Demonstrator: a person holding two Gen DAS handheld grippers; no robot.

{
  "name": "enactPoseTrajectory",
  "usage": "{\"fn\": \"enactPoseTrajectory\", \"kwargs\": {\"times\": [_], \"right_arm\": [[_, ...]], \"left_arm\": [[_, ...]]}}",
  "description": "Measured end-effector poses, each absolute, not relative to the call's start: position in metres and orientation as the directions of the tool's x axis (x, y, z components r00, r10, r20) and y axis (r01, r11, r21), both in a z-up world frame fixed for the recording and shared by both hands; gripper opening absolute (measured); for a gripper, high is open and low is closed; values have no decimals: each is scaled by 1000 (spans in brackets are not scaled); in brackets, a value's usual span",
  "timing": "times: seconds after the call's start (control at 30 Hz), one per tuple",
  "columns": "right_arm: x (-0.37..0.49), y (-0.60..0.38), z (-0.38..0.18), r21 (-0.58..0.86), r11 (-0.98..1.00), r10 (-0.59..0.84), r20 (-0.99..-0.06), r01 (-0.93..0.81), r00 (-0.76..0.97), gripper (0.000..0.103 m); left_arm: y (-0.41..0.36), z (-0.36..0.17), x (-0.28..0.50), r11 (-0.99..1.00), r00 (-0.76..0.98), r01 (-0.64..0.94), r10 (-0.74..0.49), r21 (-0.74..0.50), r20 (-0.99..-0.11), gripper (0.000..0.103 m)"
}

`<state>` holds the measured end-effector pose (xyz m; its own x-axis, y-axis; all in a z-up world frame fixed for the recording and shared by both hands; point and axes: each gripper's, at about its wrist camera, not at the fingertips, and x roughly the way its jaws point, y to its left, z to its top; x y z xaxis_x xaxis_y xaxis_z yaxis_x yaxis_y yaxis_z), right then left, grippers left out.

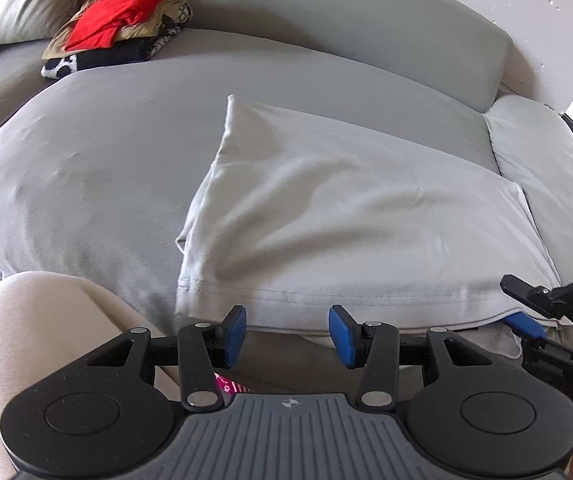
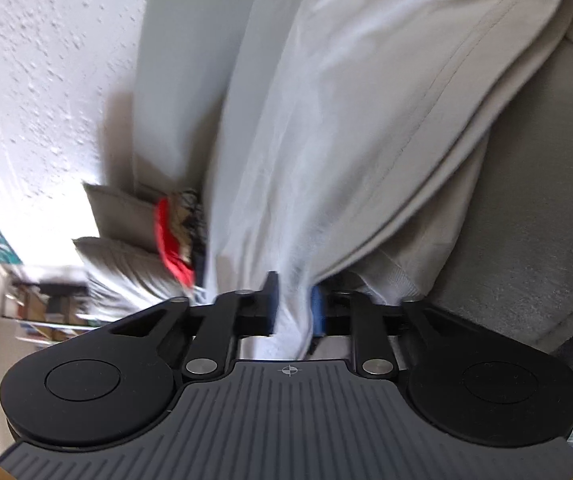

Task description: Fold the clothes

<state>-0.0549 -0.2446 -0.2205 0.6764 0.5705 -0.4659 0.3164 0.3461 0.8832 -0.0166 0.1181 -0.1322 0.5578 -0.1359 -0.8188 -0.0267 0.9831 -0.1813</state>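
Note:
A pale grey-white garment lies flat on the grey sofa seat, its hemmed edge toward me. My left gripper is open and empty, just in front of that hem. My right gripper is shut on a bunched corner of the garment; it also shows at the right edge of the left wrist view, gripping the garment's near right corner.
A pile of clothes, red on top over beige and black-white pieces, sits at the sofa's far left beside a cushion. The sofa backrest and white wall are behind. A person's knee is at lower left.

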Motion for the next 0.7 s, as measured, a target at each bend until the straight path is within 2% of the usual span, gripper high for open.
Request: {"fn": "enactPoseTrajectory", "kwargs": {"times": [0.03,0.33,0.5,0.6,0.7], "right_arm": [[-53,-242,-218,866,380,563,-495,324,662,4],[-70,-262,-200,847,410,576,-529,339,624,0],[-69,-266,-207,844,403,588,-535,353,607,0],[-66,-263,-211,847,396,597,-532,356,601,1],[-63,-261,-212,846,389,598,-532,363,600,1]], "left_arm": [[118,-132,-17,983,558,-30,-134,-181,-819,44],[130,-127,-14,982,569,-59,-115,-180,-814,45],[171,-122,-5,960,579,-209,-33,-187,-815,46],[189,-126,0,946,555,-231,-64,-228,-830,45],[189,-133,7,950,533,-188,-115,-249,-839,45]]}}
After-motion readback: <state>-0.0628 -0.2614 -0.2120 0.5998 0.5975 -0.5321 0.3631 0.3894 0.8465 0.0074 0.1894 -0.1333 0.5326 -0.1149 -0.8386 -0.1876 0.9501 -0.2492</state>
